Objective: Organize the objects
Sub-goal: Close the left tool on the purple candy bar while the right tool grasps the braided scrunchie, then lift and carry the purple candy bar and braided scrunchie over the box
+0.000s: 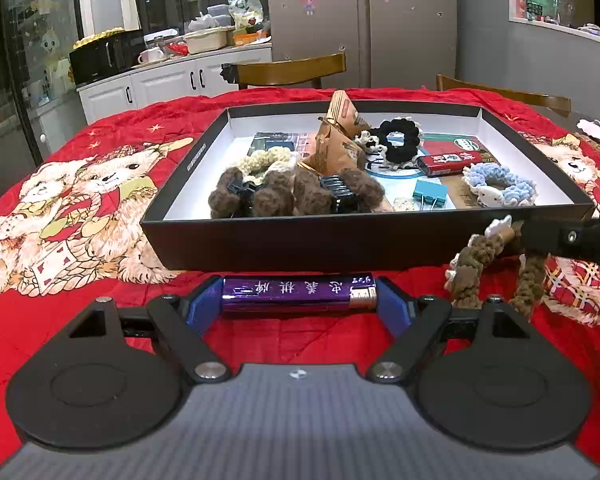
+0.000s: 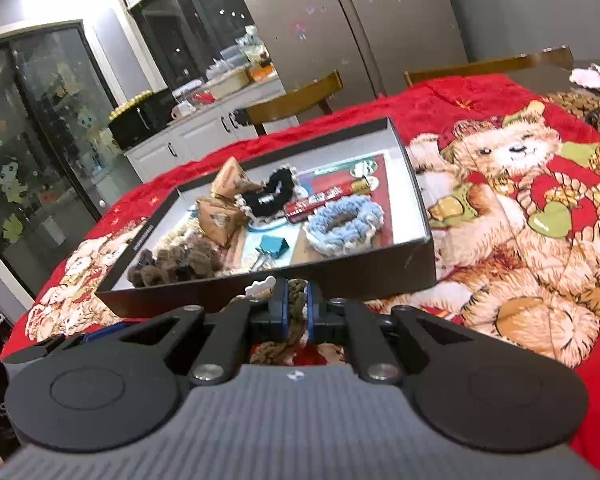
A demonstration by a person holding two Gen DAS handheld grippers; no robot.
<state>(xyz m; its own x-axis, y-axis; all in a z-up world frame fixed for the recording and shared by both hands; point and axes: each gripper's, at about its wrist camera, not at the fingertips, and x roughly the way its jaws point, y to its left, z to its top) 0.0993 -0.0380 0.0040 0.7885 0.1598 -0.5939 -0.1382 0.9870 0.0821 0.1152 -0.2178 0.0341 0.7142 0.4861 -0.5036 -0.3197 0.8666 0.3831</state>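
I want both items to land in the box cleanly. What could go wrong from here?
1. The left tool grips the purple lighter only by its ends, so it could slip or twist out.
2. The brown scrunchie dangles from the right tool below the box's near wall and may snag on it.
3. The box is already crowded; a drop could knock the paper packets.

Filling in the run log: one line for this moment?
left gripper: shut on purple lighter | right gripper: shut on brown scrunchie | black tray: ahead
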